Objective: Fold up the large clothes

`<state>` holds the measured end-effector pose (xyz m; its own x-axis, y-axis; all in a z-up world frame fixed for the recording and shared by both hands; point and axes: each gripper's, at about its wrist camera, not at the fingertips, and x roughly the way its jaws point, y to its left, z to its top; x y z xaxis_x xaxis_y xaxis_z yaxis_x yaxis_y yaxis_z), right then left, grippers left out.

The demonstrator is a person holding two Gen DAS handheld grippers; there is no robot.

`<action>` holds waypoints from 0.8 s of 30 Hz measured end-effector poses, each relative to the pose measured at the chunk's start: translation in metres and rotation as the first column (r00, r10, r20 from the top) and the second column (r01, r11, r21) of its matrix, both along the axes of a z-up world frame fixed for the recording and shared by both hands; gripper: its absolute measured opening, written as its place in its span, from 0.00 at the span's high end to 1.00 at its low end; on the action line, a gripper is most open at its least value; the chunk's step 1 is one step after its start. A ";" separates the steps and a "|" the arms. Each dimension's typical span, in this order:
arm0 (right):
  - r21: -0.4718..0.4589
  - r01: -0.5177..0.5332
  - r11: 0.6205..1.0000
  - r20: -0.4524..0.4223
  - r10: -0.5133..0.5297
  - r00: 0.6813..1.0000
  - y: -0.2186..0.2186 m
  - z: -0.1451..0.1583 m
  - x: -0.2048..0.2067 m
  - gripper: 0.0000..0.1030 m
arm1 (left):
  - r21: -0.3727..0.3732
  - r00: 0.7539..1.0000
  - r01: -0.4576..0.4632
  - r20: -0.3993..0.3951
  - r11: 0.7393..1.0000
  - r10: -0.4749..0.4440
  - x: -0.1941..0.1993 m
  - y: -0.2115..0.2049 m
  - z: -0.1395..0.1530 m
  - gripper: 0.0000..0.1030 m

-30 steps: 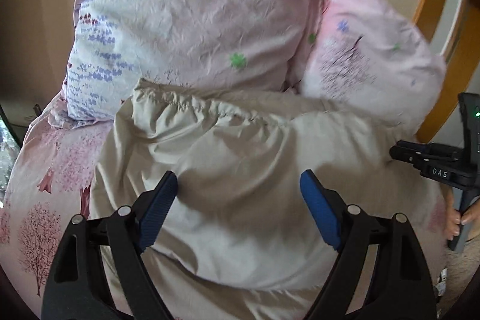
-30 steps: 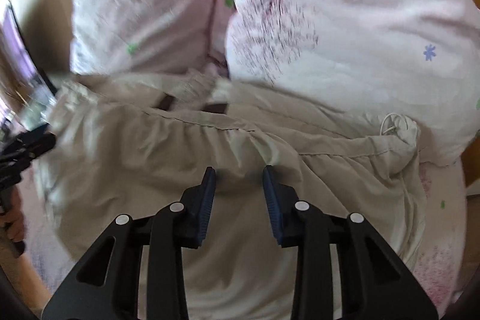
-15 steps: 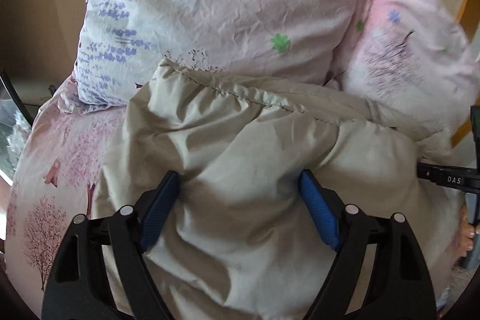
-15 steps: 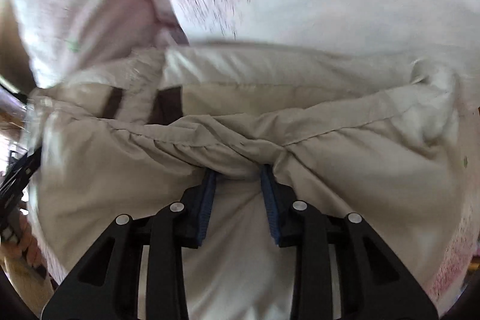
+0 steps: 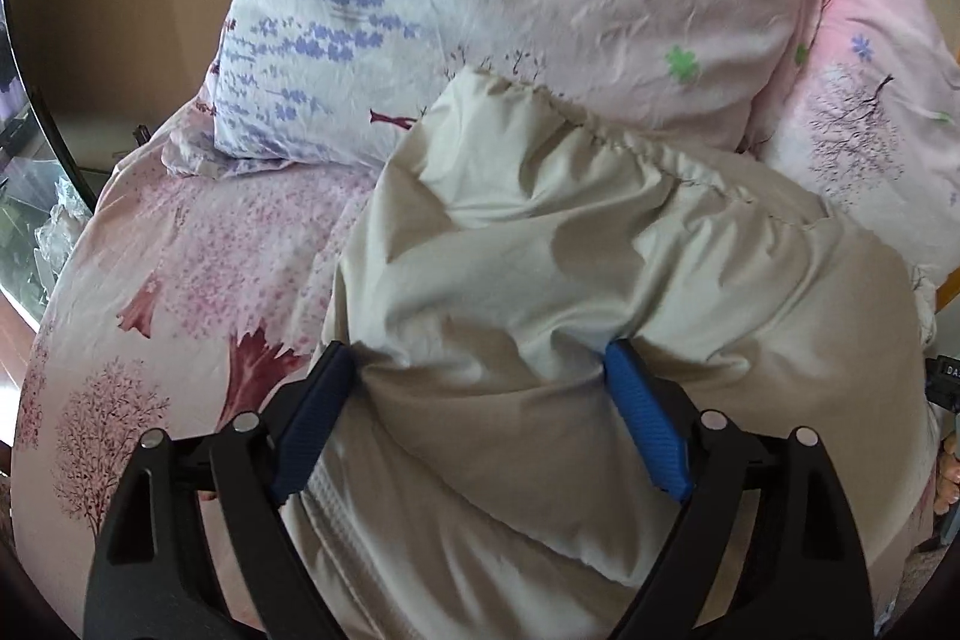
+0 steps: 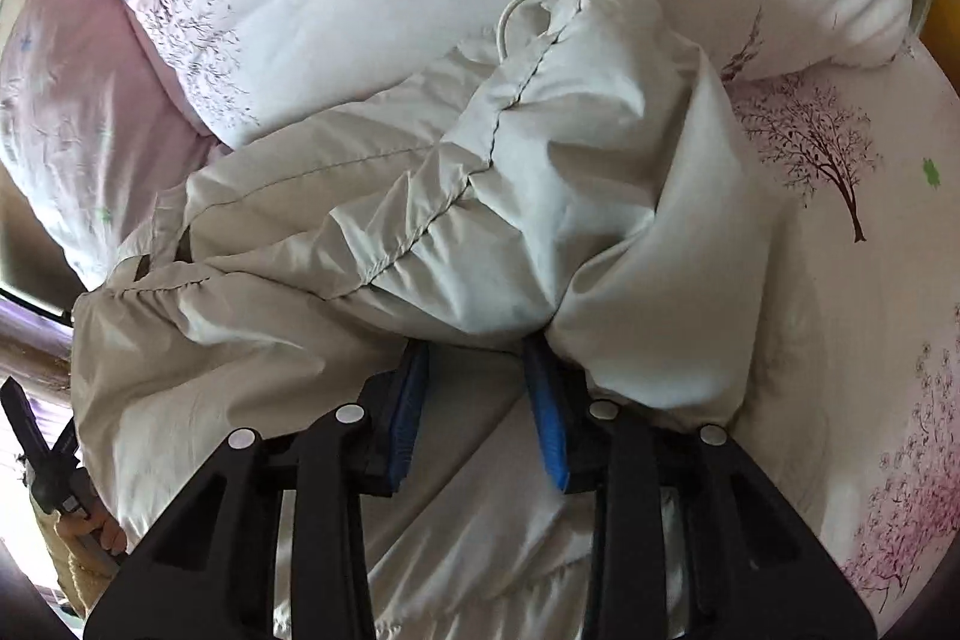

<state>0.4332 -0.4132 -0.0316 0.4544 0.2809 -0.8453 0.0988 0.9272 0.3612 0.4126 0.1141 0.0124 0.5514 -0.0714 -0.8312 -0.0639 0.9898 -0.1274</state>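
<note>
Two pillows lean at the head of the bed, a lavender-printed pillow (image 5: 372, 10) to the left and a pink tree-printed pillow (image 5: 864, 124) to the right, both on the pink blossom bedsheet (image 5: 180, 292). No containers show. Spread across the sheet and bunched up against the pillows lies the beige garment (image 5: 600, 250), thin, creased cloth with a gathered, stitched hem and a white cord loop (image 6: 516, 10) at one corner. The left gripper (image 5: 474, 370) stands wide, its jaws just opening a little, a thick fold of the garment bulging between the blue pads. The right gripper (image 6: 477, 358) is much narrower, its blue pads pinching a gathered bunch of the same cloth.
</note>
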 end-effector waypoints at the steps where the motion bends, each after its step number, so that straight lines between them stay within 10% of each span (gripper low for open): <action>1: -0.021 -0.004 1.000 0.003 0.004 1.000 0.004 0.001 -0.002 0.67 | -0.005 1.000 -0.002 -0.005 1.000 0.002 0.001 0.000 -0.002 0.16; 7: 0.039 0.043 0.998 0.173 -0.050 0.984 -0.011 0.037 -0.057 0.44 | -0.149 0.999 0.003 0.048 0.989 0.004 -0.028 0.030 0.016 0.23; 13: 0.006 0.113 0.994 0.337 -0.108 0.935 -0.038 0.052 -0.109 0.47 | -0.166 0.985 0.087 0.160 0.982 -0.060 -0.075 0.038 0.039 0.21; 24: -0.093 0.105 0.990 0.218 -0.082 0.973 -0.030 0.029 -0.085 0.49 | -0.024 0.978 0.201 0.057 0.979 -0.199 -0.030 -0.042 0.017 0.18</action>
